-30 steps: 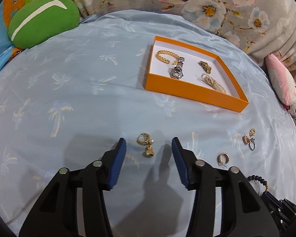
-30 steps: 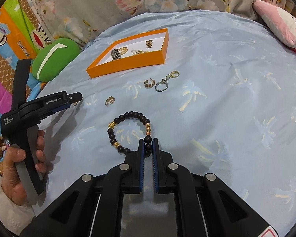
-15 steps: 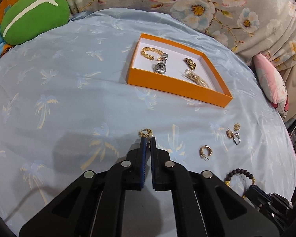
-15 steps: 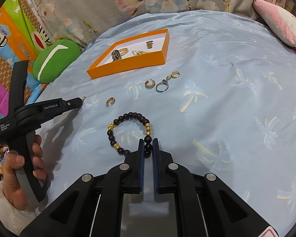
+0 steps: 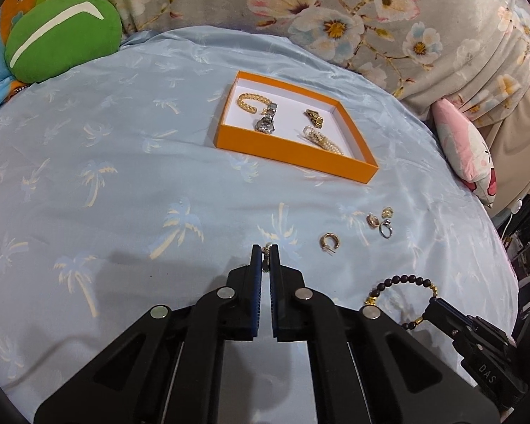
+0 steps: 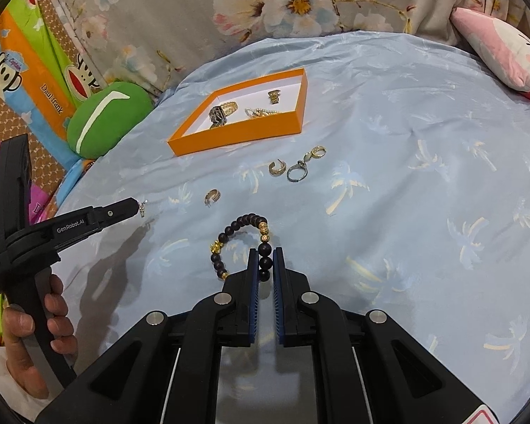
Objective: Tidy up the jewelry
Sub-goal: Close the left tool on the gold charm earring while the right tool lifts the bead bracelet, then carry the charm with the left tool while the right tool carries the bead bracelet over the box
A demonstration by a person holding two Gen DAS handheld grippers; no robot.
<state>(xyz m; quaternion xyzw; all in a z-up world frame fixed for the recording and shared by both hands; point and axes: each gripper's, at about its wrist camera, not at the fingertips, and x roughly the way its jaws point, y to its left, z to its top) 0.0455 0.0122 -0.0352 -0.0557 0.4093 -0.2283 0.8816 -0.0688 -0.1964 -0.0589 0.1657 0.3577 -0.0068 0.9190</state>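
Left wrist view: our left gripper (image 5: pixel 265 251) clamps a small gold earring (image 5: pixel 265 260) between its blue pads, lifted just above the pale blue bedspread (image 5: pixel 123 176), near its front edge. Its jaws have just been closing on the piece. Our right gripper (image 6: pixel 265 258) pinches the dark beaded bracelet (image 6: pixel 245 238), whose loop lies on the cloth ahead of the fingers. Between the grippers and the orange tray (image 5: pixel 293 153) we see loose pieces: a gold hoop earring (image 5: pixel 330 241), then a cluster of two gold earrings and a silver ring (image 5: pixel 386 230) just beside one another. The tray sits toward the far edge of the bedspread and holds a gold chain bracelet (image 5: pixel 251 101), a silver watch (image 5: pixel 266 122), a gold clasp piece (image 5: pixel 314 117) and a pearl strand (image 5: pixel 323 140). A green cushion (image 5: pixel 62 37) lies at the far left corner, a pink plush pillow (image 5: pixel 464 148) at the right edge. A hand (image 6: pixel 35 332) grips the left tool's handle.
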